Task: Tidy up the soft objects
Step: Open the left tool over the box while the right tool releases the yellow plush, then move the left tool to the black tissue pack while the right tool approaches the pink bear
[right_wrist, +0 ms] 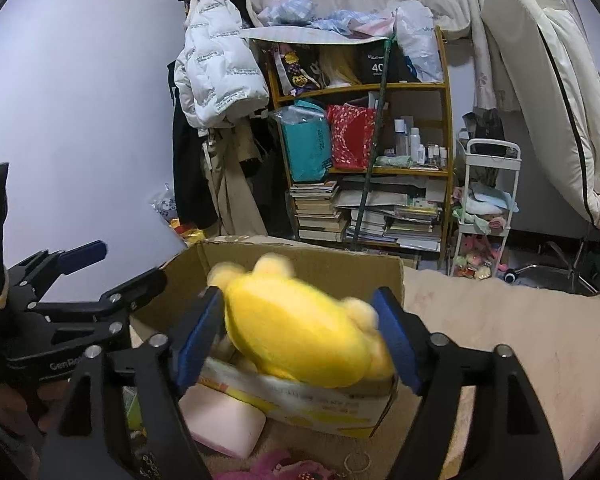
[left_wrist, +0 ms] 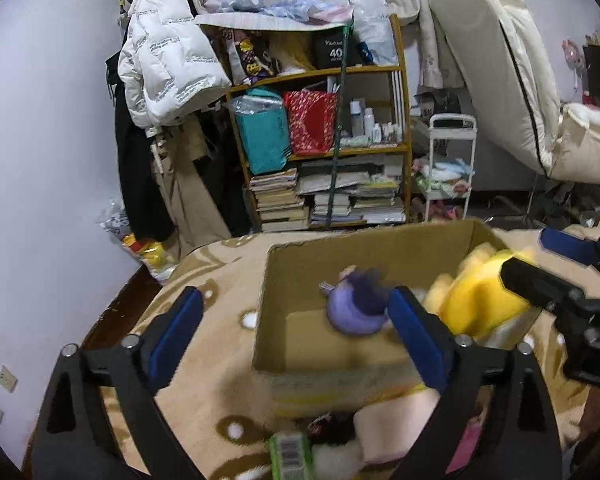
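Observation:
A cardboard box [left_wrist: 324, 364] stands on a tan patterned blanket; it also shows in the right wrist view [right_wrist: 324, 408]. A purple plush toy [left_wrist: 354, 304] lies inside it. My left gripper [left_wrist: 296, 332] is open and empty, spanning the box's near left corner. My right gripper [right_wrist: 300, 332] has its blue pads against both sides of a yellow plush toy [right_wrist: 300, 336], held over the box's near edge. The yellow toy [left_wrist: 476, 300] and the right gripper [left_wrist: 556, 272] also show in the left wrist view. The left gripper [right_wrist: 112, 268] appears at the left of the right wrist view.
A pink foam block [right_wrist: 220, 424] and a magenta plush [right_wrist: 272, 466] lie in front of the box. A green packet [left_wrist: 292, 454] lies near the left gripper. A cluttered wooden bookshelf [left_wrist: 328, 148], a white jacket [left_wrist: 168, 56] and a white trolley [left_wrist: 448, 168] stand behind.

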